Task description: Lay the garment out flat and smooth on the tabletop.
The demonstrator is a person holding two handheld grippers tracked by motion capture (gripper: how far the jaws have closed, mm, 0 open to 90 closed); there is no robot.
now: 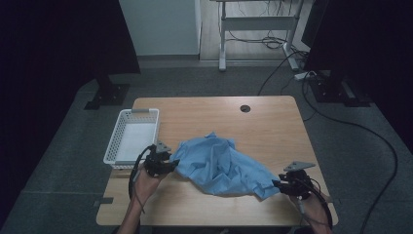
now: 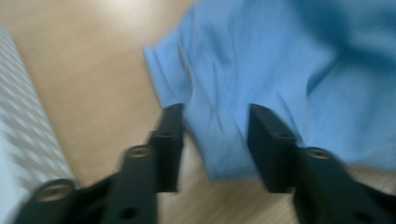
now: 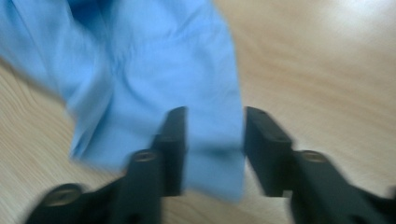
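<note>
presently, entries as observed:
cloth: a crumpled light-blue cloth (image 1: pixel 221 165) is seen lying on the wooden table (image 1: pixel 272 126), spread from left of centre toward the near right corner, bunched and creased in the middle.
left gripper: the left gripper (image 1: pixel 165 165) is held at the cloth's left edge, just beside the basket's near end. in the left gripper view (image 2: pixel 215 122) the jaws are seen parted, with a fold of the cloth's edge (image 2: pixel 261 70) lying between them; the pads are not pressed on it, so the cloth is released on this side.
right gripper: the right gripper (image 1: pixel 278 184) is held at the cloth's near right corner. in the right gripper view (image 3: pixel 215 123) the jaws stand apart with the cloth corner (image 3: pixel 154 79) between them, untouched by the pads; likewise released.
basket: a white slotted basket (image 1: pixel 141 113) is set on the table's left side, apart from the cloth.
table hole: a dark round cable hole (image 1: pixel 245 108) is noted near the far edge.
picture quality: both gripper views are blurred; fine detail of the cloth hem cannot be told.
</note>
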